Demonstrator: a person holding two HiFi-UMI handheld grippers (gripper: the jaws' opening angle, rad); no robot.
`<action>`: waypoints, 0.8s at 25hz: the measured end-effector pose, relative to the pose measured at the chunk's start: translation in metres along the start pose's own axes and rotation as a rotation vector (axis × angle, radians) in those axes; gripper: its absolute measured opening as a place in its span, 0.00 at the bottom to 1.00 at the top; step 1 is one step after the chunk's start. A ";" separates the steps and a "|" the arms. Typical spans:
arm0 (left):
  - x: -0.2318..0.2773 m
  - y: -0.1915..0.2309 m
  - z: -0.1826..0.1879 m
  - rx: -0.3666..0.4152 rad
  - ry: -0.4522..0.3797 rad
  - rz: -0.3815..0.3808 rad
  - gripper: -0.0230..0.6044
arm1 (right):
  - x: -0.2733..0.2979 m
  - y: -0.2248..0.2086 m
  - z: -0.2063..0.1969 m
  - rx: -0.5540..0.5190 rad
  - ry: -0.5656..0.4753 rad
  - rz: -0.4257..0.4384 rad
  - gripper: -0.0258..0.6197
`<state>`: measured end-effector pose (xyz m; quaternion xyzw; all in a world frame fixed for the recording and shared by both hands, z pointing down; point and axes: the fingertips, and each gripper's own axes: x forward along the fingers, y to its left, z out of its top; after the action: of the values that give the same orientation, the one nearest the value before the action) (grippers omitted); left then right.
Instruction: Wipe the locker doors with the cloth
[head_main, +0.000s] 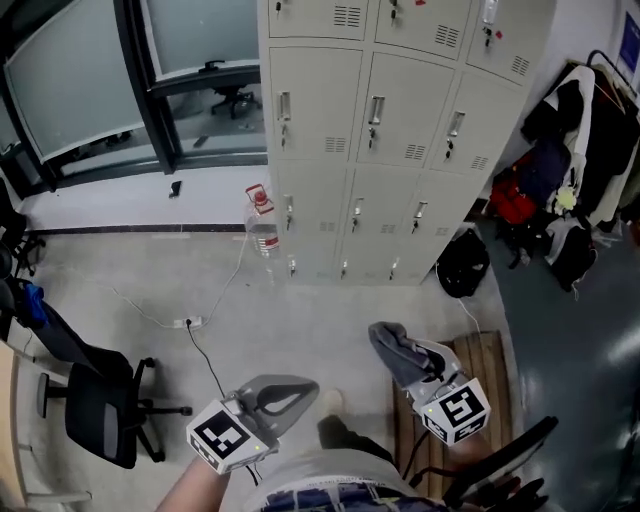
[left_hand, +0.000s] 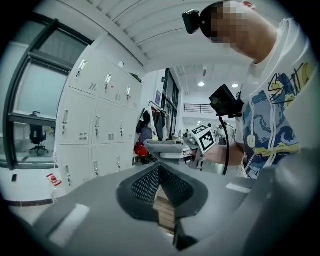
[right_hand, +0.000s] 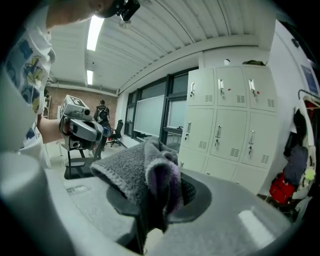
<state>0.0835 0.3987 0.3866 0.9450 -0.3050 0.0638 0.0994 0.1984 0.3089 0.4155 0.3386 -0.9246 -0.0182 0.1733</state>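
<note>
So we're looking down at a big bank of beige lockers (head_main: 400, 130) straight ahead. Every door we can see is closed, and the whole thing is well apart from both grippers. To its left a dark-framed window (head_main: 130, 90) runs along the wall. On the right a pile of jackets and bags (head_main: 570, 170) hangs near the lockers' side. A black office chair (head_main: 100, 410) sits on the floor down at our left.

A black backpack (head_main: 463, 265) lies just beside the lockers' right corner. A clear bottle (head_main: 262, 228) with a red top stands at the left corner.

Down low, close to our body, the left gripper (head_main: 305, 388) has its jaws pressed together with nothing between them. The right gripper (head_main: 400, 352) is pinching the grey cloth (head_main: 392, 345). In the right gripper view the cloth (right_hand: 132, 172) bunches up over the jaw tips, and one fold looks purplish. It's up in the air and not touching the lockers.
</note>
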 end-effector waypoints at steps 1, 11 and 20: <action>0.005 0.014 0.005 0.001 0.002 0.008 0.04 | 0.016 -0.011 0.008 -0.006 -0.007 0.015 0.18; 0.069 0.140 0.066 0.081 -0.017 0.072 0.04 | 0.166 -0.119 0.122 -0.100 -0.203 0.171 0.18; 0.094 0.244 0.101 0.127 -0.040 -0.071 0.04 | 0.307 -0.179 0.233 -0.113 -0.304 0.102 0.18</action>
<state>0.0217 0.1286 0.3422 0.9606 -0.2687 0.0606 0.0356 0.0142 -0.0428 0.2645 0.2744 -0.9537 -0.1124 0.0507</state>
